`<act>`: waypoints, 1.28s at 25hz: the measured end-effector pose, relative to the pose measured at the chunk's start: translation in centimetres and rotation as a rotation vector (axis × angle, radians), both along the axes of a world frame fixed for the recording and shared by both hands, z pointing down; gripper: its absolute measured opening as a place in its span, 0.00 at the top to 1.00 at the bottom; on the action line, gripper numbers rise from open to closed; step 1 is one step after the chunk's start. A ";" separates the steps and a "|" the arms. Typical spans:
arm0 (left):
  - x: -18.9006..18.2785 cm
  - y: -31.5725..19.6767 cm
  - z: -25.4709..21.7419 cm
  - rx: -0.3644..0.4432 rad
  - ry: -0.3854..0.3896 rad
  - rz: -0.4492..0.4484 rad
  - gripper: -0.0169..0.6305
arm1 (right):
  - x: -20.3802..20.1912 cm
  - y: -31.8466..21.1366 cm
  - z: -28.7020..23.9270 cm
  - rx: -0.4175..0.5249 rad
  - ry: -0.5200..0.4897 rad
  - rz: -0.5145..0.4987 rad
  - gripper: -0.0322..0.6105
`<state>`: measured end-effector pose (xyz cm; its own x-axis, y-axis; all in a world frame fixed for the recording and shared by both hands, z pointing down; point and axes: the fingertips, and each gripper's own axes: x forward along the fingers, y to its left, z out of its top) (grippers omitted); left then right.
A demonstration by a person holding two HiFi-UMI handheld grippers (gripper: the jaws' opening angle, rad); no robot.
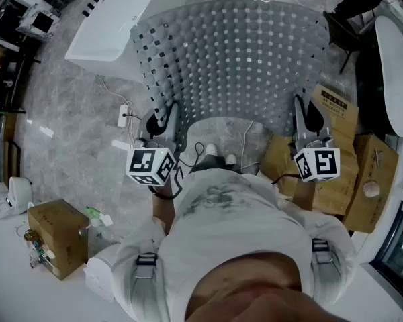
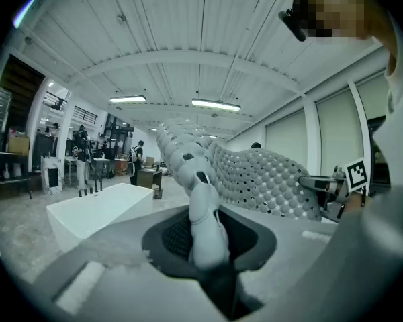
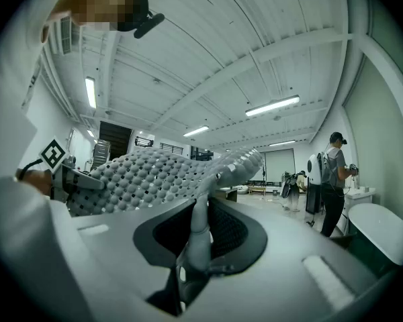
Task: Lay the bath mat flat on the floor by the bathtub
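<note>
Mat (image 1: 235,59) is hanging spread crosswise ahead, left gripper (image 1: 168,115) and right gripper (image 1: 301,111) each clamping a near corner, bathtub (image 1: 114,25) lying beyond-left.

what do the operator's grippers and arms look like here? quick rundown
The left hand-held gripper and right hand-held gripper: grey bodies, dark slim jaws, each carrying a white cube with black square markers. A thin dark cable loops under the left one. The person wears a light top with grey buckled shoulder straps.

Right gripper (image 3: 196,243) clamped on bath mat (image 3: 154,180) edge.
</note>
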<state>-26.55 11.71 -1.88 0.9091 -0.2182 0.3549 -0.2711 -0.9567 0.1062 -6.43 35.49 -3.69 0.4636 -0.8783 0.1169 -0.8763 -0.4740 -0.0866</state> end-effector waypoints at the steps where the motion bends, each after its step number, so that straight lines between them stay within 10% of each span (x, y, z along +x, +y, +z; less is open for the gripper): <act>1: -0.2 0.3 0.1 0.000 0.001 0.000 0.86 | -0.1 0.1 0.1 -0.001 -0.001 -0.002 0.86; 32: 2.0 -3.6 3.4 -0.037 0.062 0.054 0.86 | 0.2 -4.6 1.2 -0.007 0.035 0.023 0.85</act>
<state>-24.55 8.12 1.54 0.9397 -0.1560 0.3044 -0.2108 -0.9649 0.1564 -6.26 30.92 -2.47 0.4875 -0.8666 0.1063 -0.8675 -0.4945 -0.0532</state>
